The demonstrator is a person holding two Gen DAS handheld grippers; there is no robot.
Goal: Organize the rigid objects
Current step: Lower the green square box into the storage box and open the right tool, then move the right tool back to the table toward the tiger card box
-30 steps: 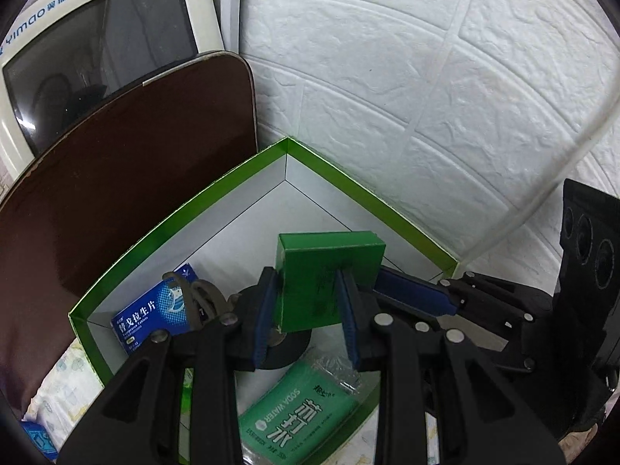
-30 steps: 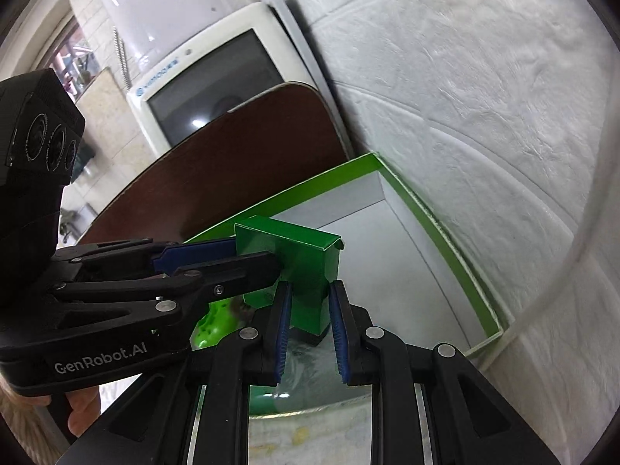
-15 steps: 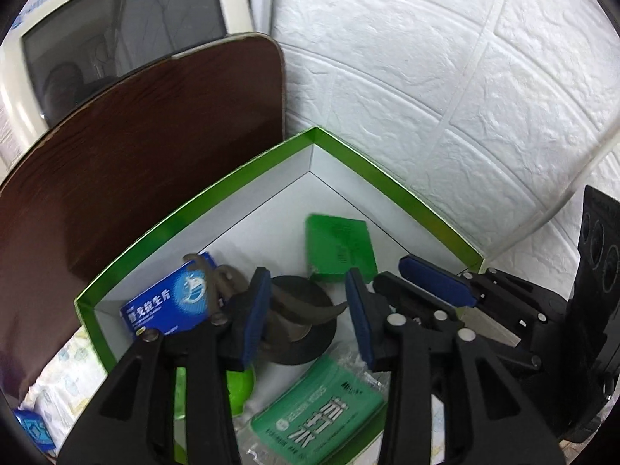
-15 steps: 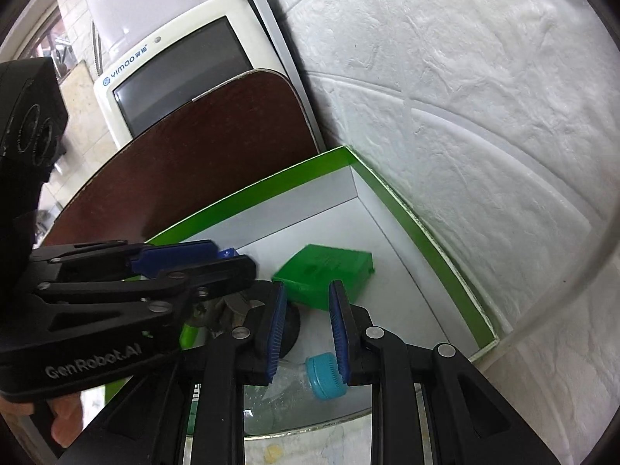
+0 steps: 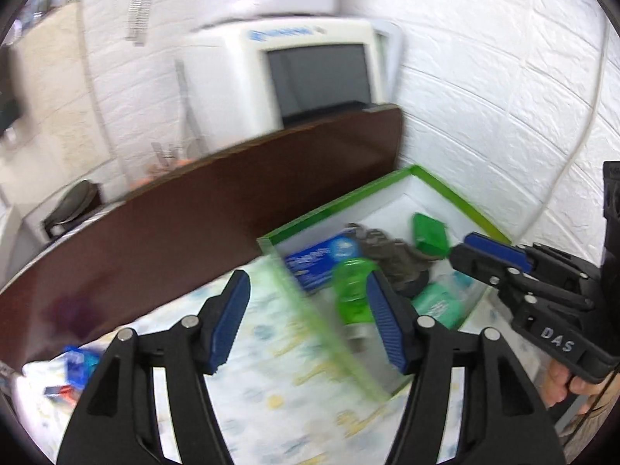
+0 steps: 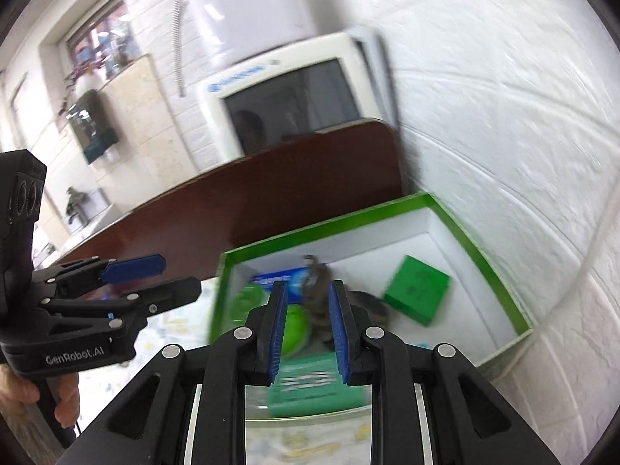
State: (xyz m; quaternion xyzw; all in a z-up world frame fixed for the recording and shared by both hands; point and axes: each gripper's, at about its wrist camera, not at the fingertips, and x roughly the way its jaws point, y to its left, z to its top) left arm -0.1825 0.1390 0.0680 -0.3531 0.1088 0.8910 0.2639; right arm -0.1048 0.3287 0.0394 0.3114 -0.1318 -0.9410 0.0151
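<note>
The small green box (image 6: 417, 295) lies inside the green-rimmed tray (image 6: 484, 259), so that placing step looks done. The left claw (image 5: 306, 325), its jaws just opened, stands apart and empty; the right claw (image 6: 306, 333) is nearly together, holding nothing. Next likely calls for reaching the blue items (image 5: 77, 364) on the desk (image 5: 271, 387).

box rim (image 6: 480, 255): bright green, white inside
small carton (image 6: 418, 294): green
worktop cloth (image 5: 279, 387): white, yellow-blue print
board (image 5: 193, 224): dark brown
</note>
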